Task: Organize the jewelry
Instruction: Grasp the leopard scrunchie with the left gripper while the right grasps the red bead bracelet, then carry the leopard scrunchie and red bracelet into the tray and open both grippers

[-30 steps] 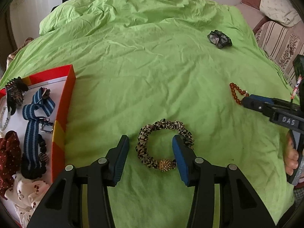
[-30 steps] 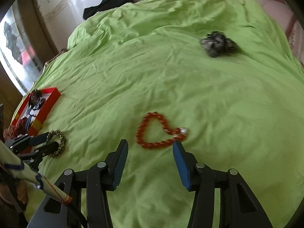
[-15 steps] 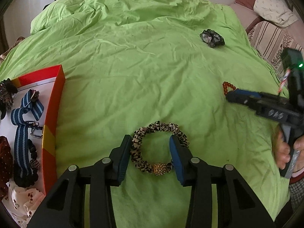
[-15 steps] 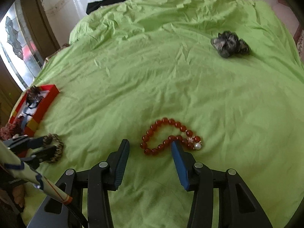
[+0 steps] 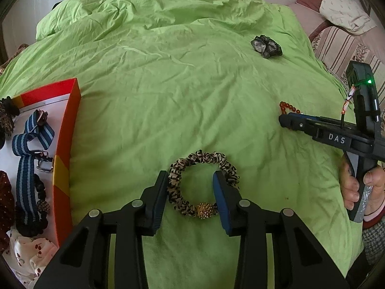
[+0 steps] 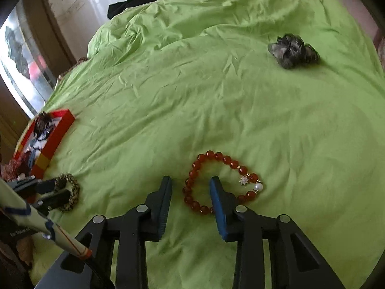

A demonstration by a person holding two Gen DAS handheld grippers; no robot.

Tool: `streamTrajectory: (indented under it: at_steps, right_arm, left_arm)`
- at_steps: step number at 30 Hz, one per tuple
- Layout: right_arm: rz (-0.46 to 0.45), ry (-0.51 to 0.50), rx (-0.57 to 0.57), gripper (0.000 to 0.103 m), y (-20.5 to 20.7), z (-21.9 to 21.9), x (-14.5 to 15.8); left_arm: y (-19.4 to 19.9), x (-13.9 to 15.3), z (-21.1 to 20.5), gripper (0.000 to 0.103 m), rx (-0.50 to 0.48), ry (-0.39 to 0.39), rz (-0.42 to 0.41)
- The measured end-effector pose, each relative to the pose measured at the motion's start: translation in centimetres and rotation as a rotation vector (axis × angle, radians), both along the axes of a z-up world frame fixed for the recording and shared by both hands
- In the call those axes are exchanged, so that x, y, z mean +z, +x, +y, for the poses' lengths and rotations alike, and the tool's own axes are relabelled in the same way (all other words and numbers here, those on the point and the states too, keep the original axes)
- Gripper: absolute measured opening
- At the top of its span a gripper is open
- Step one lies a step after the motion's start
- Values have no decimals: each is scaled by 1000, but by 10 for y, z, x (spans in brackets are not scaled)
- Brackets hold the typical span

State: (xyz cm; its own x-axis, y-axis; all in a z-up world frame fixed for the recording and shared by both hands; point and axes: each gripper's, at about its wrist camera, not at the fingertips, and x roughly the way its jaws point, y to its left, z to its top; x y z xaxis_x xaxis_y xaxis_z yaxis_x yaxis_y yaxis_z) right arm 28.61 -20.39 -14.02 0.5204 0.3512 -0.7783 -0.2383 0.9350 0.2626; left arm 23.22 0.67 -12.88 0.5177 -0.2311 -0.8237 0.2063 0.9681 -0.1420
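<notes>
Both tongs had just been closing: my left gripper [image 5: 190, 193] straddled the leopard-print fabric scrunchie [image 5: 202, 192], my right gripper [image 6: 190, 198] the red beaded bracelet [image 6: 217, 183], neither clamped yet; both lay on the green bedspread [image 5: 182, 91].

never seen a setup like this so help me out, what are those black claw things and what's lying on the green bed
They are hand-held grabbers, one in each of a person's hands, each with a camera looking along its two jaws. So each picture is one grabber's own view.

The left gripper has its jaws over the left side of a leopard-print hair tie with a gold bead; they have just been closing, but are not yet pinching it.

The right gripper has likewise been closing over one side of a red bead bracelet, not yet pinching it either.

Both pieces lie on a green bedspread. Farther off sits a dark hair tie. At the left edge is a red box already holding straps and hair ties.
</notes>
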Motion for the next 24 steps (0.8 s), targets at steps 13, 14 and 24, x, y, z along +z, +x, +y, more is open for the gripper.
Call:
streamTrajectory:
  at_steps: [13,14,24]
  right_arm:
    - [-12,-40,-8,9,0,6,-4]
    - [-12,-27,-16,9,-1,4,-3]
    - [-18,100,-96,8,-12,-13,18]
  left_arm:
    - [-3,4,-3,6,19,0,-19]
    - [-5,5,-4,6,19,-3,-23]
    - [-27,41,-7,6,5,-32,-120]
